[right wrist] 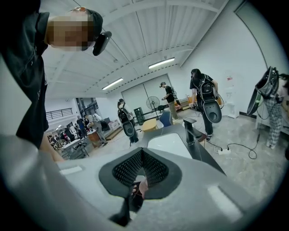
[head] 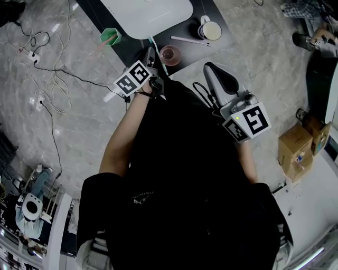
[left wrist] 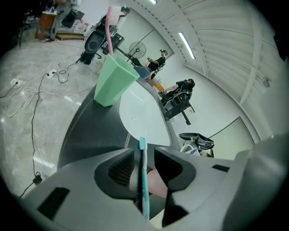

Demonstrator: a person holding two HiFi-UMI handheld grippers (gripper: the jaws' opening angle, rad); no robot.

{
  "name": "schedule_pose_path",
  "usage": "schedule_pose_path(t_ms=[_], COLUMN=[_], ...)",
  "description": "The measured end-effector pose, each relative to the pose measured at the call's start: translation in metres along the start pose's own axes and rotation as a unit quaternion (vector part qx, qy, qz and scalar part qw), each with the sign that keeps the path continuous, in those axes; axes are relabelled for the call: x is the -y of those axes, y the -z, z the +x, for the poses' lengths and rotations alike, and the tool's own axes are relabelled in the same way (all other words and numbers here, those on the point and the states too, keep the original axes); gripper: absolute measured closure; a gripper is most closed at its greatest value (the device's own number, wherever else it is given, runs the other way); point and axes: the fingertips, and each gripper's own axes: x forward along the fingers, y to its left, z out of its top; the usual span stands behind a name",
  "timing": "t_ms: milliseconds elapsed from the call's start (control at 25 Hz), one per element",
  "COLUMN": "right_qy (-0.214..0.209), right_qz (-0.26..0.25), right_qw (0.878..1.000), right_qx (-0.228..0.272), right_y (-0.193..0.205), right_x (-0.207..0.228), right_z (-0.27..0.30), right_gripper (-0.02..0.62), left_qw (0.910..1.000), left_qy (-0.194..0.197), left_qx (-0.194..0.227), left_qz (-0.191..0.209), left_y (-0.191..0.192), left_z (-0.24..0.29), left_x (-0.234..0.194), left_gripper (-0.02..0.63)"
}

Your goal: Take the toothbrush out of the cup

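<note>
A teal toothbrush [left wrist: 143,171] stands upright between the jaws of my left gripper [left wrist: 144,158]. It leans against the left pad, and a gap shows between it and the right pad, so the jaws are open. Right below them is a pink cup [left wrist: 156,182]. From the head view the left gripper [head: 153,57] hovers at the left rim of the pink cup [head: 170,55], on the black counter. My right gripper [head: 212,68] hangs to the right of the cup. Its jaws [right wrist: 142,155] are shut on nothing.
A green cup [head: 110,37] holding a pink toothbrush [left wrist: 109,27] stands at the counter's left end. A white basin [head: 148,16] lies behind the pink cup. A white mug [head: 210,30] and a loose white toothbrush [head: 189,40] lie at the right. Cables trail over the floor [head: 47,79].
</note>
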Motion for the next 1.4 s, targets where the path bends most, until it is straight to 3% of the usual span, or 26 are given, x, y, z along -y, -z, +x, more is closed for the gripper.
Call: schedule_pose_path(t_ms=[120,200,320,480,600,840,1080,1400], right_qy=[-0.004,-0.005,-0.006,0.007,0.008,-0.007,-0.002,-0.002], right_qz=[-0.005,-0.008,-0.011,-0.008,-0.018,-0.031,-0.050,-0.059], right_qw=[1.000,1.000,1.000,1.000,1.000,0.999,0.998,0.997], right_qx=[0.003,0.005,0.008,0.004,0.010,0.039,0.037,0.050], right_y=[0.001,0.002,0.004,0.006,0.007,-0.002,0.006,0.010], right_x=[-0.011,-0.018,-0.029,-0.044,-0.057,-0.095,-0.126,-0.166], right_z=[0.002,0.003,0.006,0.007,0.008,0.018,0.030,0.050], right_gripper=[0.589,0.589,0.589,0.589,0.589,0.589,0.589,0.589], left_qw=[0.9989,0.9961,0.9889,0.9662,0.9487,0.9230,0.8988,0.8978], left_qy=[-0.005,-0.003,0.021,0.078,0.113,0.161,0.177,0.154], left_qx=[0.030,0.056,0.084,0.113,0.128,0.142,0.157,0.173], left_qz=[0.035,0.068,0.121,0.218,0.266,0.320,0.369,0.375], left_y=[-0.016,-0.032,-0.052,-0.072,-0.080,-0.087,-0.101,-0.120], left_z=[-0.021,-0.038,-0.063,-0.103,-0.133,-0.186,-0.237,-0.276], left_x=[0.003,0.010,0.029,0.070,0.093,0.113,0.106,0.062], left_gripper=[0.484,0.556,0.592,0.600,0.600,0.600,0.600,0.600])
